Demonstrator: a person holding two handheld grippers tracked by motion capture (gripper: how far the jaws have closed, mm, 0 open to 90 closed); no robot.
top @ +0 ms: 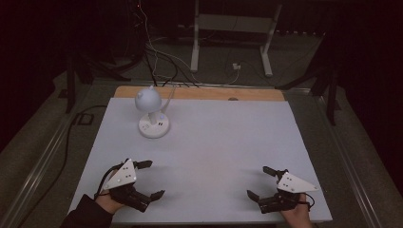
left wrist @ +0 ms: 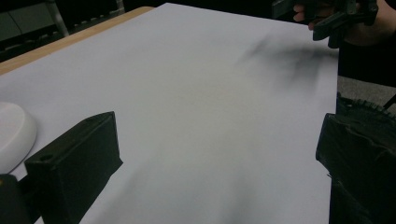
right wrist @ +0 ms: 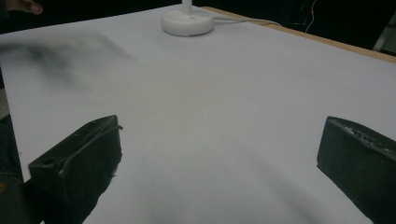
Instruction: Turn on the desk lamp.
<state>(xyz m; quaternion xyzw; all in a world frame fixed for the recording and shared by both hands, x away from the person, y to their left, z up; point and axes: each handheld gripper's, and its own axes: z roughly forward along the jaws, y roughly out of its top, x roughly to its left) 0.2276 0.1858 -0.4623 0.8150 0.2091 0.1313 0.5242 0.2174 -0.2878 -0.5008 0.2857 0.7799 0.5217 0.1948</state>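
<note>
A small white desk lamp (top: 151, 111) with a round base and a domed head stands at the back left of the white table top (top: 214, 142). Its base shows in the right gripper view (right wrist: 187, 22) and at the left edge of the left gripper view (left wrist: 11, 135). My left gripper (top: 153, 179) rests near the front left edge, open, with nothing between its jaws. My right gripper (top: 260, 183) sits near the front right edge, open and empty too. The left gripper view also shows the right gripper (left wrist: 327, 18) far off at the top right.
A wooden strip (top: 199, 93) runs along the table's far edge. The lamp's cable (top: 168, 92) leads off the back. Behind the table stand a white metal frame (top: 228, 38) and loose cables (top: 152, 61) on a dark floor.
</note>
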